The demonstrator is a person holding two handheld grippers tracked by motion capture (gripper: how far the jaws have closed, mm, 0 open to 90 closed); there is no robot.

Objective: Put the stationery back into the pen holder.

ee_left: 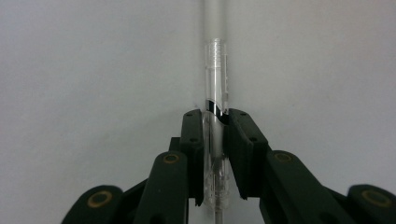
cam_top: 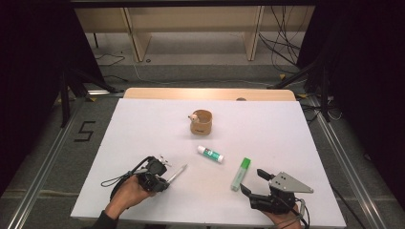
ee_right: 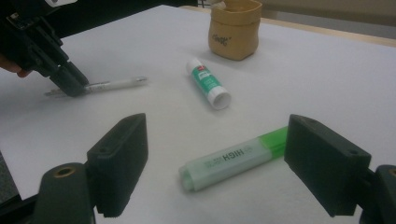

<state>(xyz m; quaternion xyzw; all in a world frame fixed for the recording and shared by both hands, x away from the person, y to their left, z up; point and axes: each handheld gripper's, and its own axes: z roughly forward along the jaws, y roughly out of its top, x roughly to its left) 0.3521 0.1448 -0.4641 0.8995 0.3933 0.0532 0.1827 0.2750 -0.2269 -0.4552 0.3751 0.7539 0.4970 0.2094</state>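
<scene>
A clear pen [cam_top: 177, 172] [ee_left: 216, 65] lies on the white sheet, and my left gripper [cam_top: 165, 180] [ee_left: 215, 119] is shut on its barrel, pads pressing both sides. The right gripper view shows that gripper [ee_right: 70, 86] low on the sheet, with the pen [ee_right: 116, 84] sticking out of it. My right gripper [cam_top: 253, 181] [ee_right: 217, 140] stands open near the front edge, jaws wide. A green highlighter [cam_top: 241, 173] [ee_right: 233, 158] lies just ahead of it on the sheet, untouched. A green and white glue stick [cam_top: 210, 154] [ee_right: 208, 84] lies at mid-table.
A tan pouch-like cup [cam_top: 201, 122] [ee_right: 235, 29] stands upright toward the back of the white sheet [cam_top: 277, 129], with something small poking out of its top. The wooden table edge [cam_top: 210, 93] runs behind it. Cables and stand legs sit on the floor beyond.
</scene>
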